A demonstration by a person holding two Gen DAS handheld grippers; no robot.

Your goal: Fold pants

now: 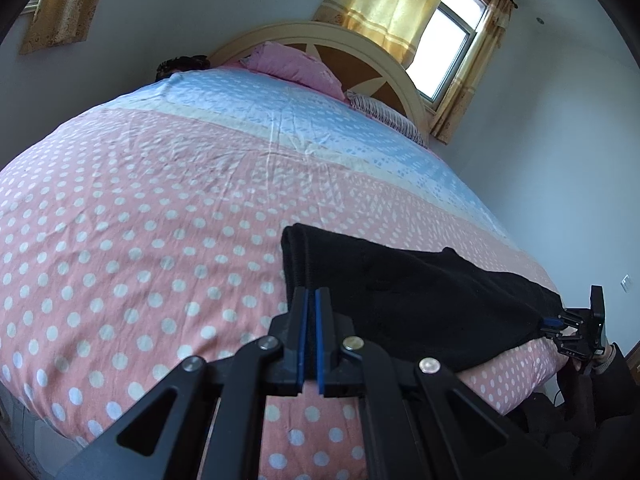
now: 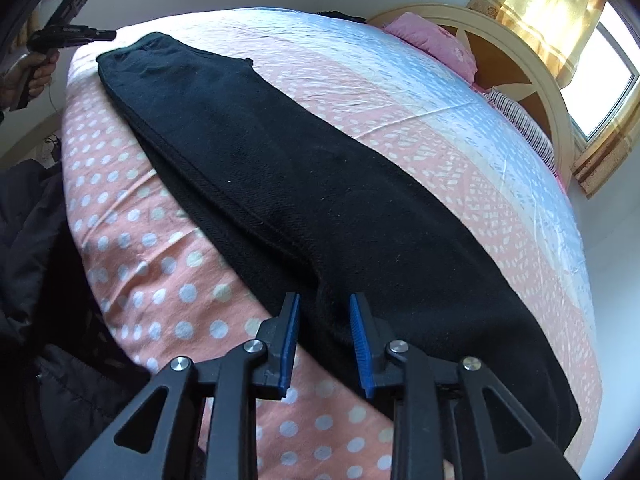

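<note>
Black pants [image 2: 304,184] lie lengthwise on the bed, folded leg over leg, and also show in the left wrist view [image 1: 416,300]. My left gripper [image 1: 311,296] is shut with nothing between its blue pads, just at the pants' near end. In the right wrist view it [image 2: 110,34] hovers off the far end of the pants, apart from the cloth. My right gripper [image 2: 324,304] is open, its jaws astride the pants' edge at the near end. It shows far right in the left wrist view [image 1: 554,322], touching the pants' end.
The bed has a pink polka-dot and blue sheet [image 1: 140,220]. A pink pillow [image 1: 296,66], a striped pillow [image 1: 384,114] and a cream headboard [image 1: 400,68] are at the far end. A window with yellow curtains [image 1: 452,48] is behind. Dark clothing [image 2: 36,280] lies beside the bed.
</note>
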